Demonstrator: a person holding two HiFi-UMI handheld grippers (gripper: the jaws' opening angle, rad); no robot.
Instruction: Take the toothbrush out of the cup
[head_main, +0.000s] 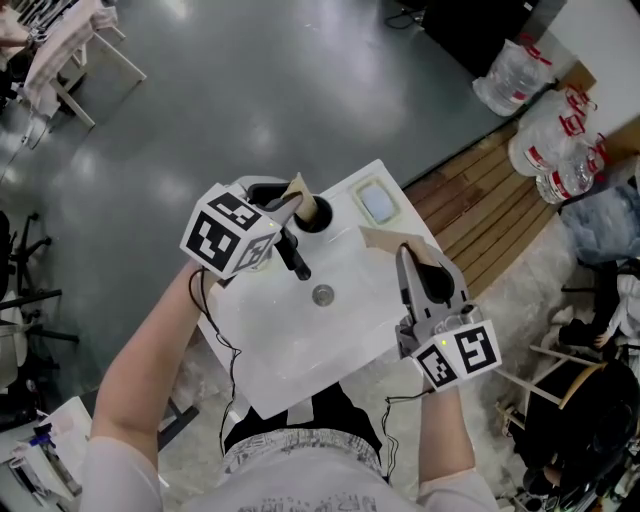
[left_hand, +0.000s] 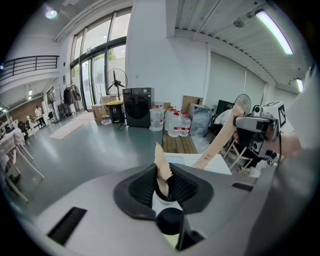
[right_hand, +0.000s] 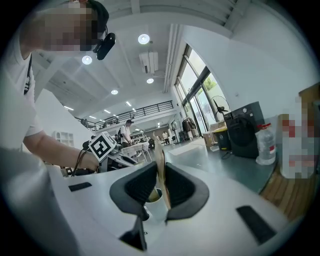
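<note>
A white cup (head_main: 314, 216) with a dark mouth stands at the far edge of a white basin top (head_main: 290, 350), behind a black tap (head_main: 296, 256). My left gripper (head_main: 292, 203) (left_hand: 162, 182) is shut on a tan paper-wrapped toothbrush (head_main: 297, 188) (left_hand: 160, 162) right at the cup's rim; its serrated end sticks up past the pads. My right gripper (head_main: 405, 255) (right_hand: 159, 185) is shut on a second long tan paper packet (head_main: 383, 240) (right_hand: 160, 165), held above the basin's right side. In the left gripper view that packet (left_hand: 220, 142) slants up to the right gripper (left_hand: 255, 127).
A soap dish (head_main: 378, 202) lies at the basin's far corner, right of the cup. The drain (head_main: 322, 294) sits mid-basin. Water bottles (head_main: 555, 140) and a wooden pallet (head_main: 490, 200) stand on the floor to the right. Grey floor lies beyond.
</note>
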